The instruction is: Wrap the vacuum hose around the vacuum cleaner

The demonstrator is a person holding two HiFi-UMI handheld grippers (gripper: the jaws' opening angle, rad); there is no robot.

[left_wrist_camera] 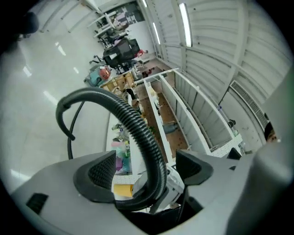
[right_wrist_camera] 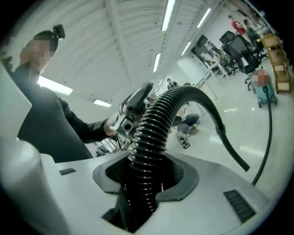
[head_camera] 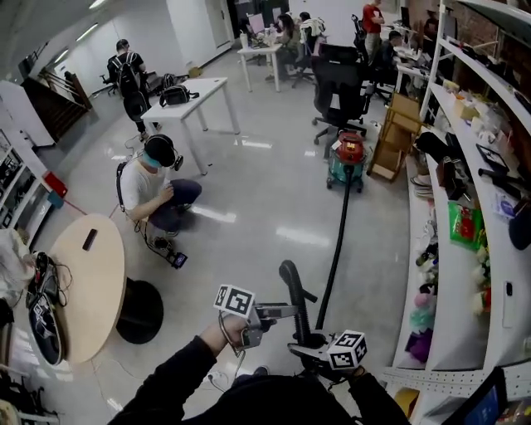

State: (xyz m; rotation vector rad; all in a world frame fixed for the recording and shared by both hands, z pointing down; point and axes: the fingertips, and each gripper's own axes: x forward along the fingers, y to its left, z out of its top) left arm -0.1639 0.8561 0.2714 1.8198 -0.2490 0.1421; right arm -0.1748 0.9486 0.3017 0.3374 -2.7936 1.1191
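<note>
Black hose (head_camera: pixel 337 241) runs to vacuum cleaner (head_camera: pixel 348 162); office chair (head_camera: pixel 340 83) behind, shelving (head_camera: pixel 460 278) beside.

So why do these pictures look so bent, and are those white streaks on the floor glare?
Head view: a wide lens bows the shelves, and yes, the glossy floor shows white glare patches. Left gripper view: strong fisheye, black corners, the near hose sharp. Right gripper view: same curving, bright ceiling strips overhead; the mosaic patches were added afterwards.
</note>
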